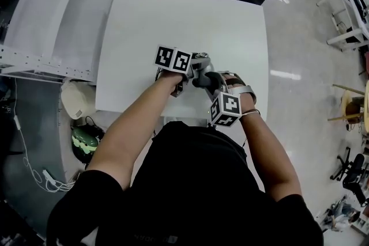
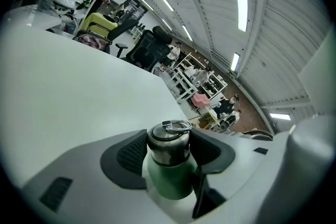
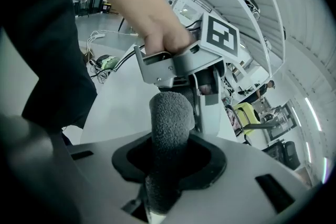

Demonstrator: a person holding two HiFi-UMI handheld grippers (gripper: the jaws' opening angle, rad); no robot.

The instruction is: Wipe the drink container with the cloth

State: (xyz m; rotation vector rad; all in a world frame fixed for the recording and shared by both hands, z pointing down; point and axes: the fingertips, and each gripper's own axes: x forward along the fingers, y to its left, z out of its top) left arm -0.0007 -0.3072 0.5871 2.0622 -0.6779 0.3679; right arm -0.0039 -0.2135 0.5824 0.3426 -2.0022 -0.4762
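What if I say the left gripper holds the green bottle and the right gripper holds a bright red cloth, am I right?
Not quite: the cloth is dark grey, not bright red. The right gripper view shows it pinched between the jaws of the right gripper. The rest is right: the left gripper does hold the green bottle.

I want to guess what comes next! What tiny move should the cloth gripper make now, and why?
Probably nudge the right gripper forward so the cloth presses on the bottle. The left gripper is shut on the bottle, the right on the cloth, and they sit close together, but no view shows cloth touching bottle.
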